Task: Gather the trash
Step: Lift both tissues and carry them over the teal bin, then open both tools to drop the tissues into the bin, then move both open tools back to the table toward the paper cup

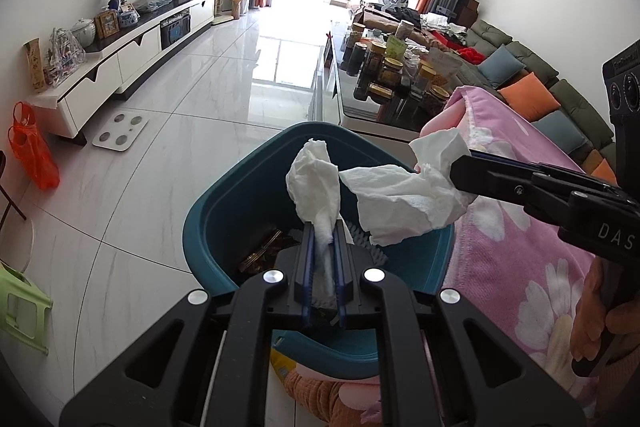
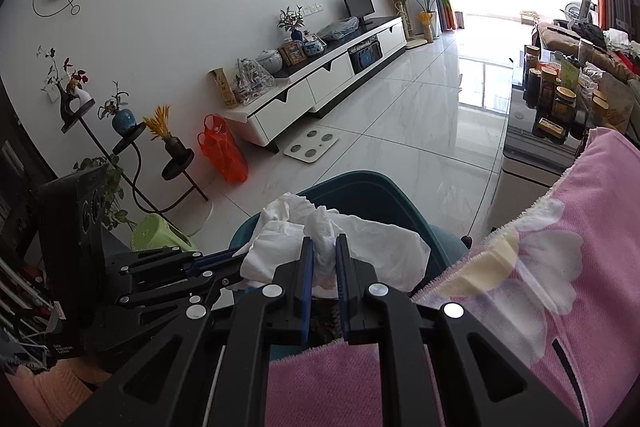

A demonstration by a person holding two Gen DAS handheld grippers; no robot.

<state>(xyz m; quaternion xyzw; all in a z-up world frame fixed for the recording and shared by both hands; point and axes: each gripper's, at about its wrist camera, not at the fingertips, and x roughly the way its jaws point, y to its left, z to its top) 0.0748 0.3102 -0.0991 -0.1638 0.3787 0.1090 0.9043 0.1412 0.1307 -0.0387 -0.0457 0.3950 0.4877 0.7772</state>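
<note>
A teal trash bin [image 1: 224,227] stands on the floor right below both grippers, with dark trash inside; its rim also shows in the right wrist view [image 2: 360,187]. My left gripper [image 1: 323,227] is shut on a crumpled white tissue [image 1: 314,175] held over the bin. My right gripper [image 2: 323,243] is shut on a second white tissue [image 2: 384,247], also over the bin. In the left wrist view the right gripper [image 1: 460,169] comes in from the right holding that tissue [image 1: 400,199]. In the right wrist view the left gripper [image 2: 236,259] comes in from the left.
A pink flowered blanket [image 1: 512,227] lies right of the bin. A glass coffee table [image 1: 360,107] crowded with jars stands beyond it, a sofa [image 1: 540,83] behind. A white TV cabinet [image 1: 120,59], orange bag [image 1: 34,151], bathroom scale [image 1: 120,131] and green stool [image 1: 20,303] are at left.
</note>
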